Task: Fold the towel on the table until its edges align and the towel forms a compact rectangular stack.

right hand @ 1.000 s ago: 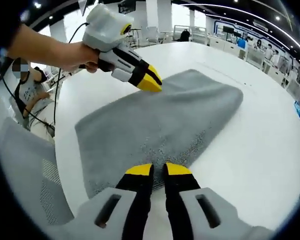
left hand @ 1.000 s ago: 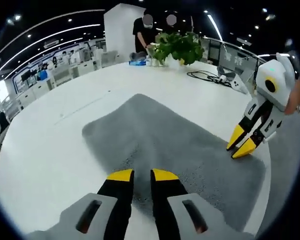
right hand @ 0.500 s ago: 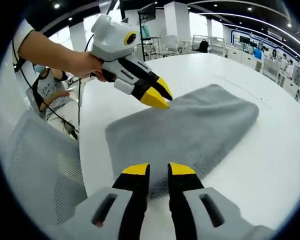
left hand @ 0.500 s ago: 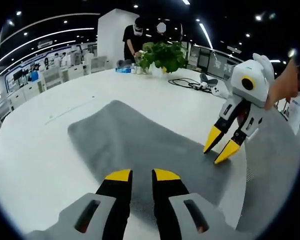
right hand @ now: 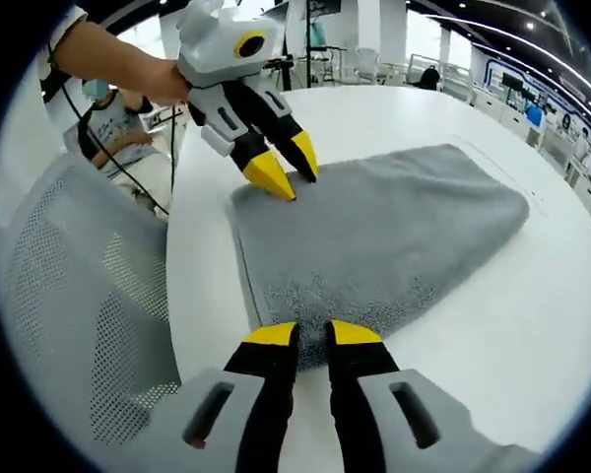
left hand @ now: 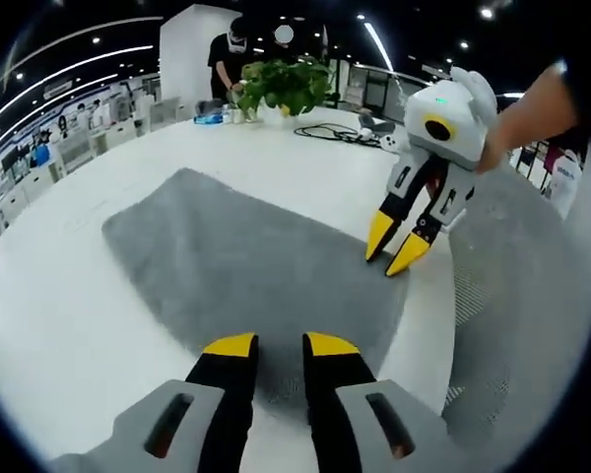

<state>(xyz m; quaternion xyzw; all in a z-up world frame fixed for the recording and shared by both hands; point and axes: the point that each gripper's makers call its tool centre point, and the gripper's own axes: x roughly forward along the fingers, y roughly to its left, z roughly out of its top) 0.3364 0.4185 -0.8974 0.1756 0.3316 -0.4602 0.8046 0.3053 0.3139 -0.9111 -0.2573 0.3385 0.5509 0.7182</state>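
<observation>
Two tongs at the near corners of a grey towel lying flat on a white surface.

White surface carries the towel, spread flat near the edge beside a grey mesh chair. Left tongs hover over one near corner, tips slightly parted, pinching nothing. Right tongs sit at the other, tips likewise slightly parted and empty. Potted plant stands far back.

Left tool jaws slightly parted, pointing forward; right tool jaws parted, tips angled down.
</observation>
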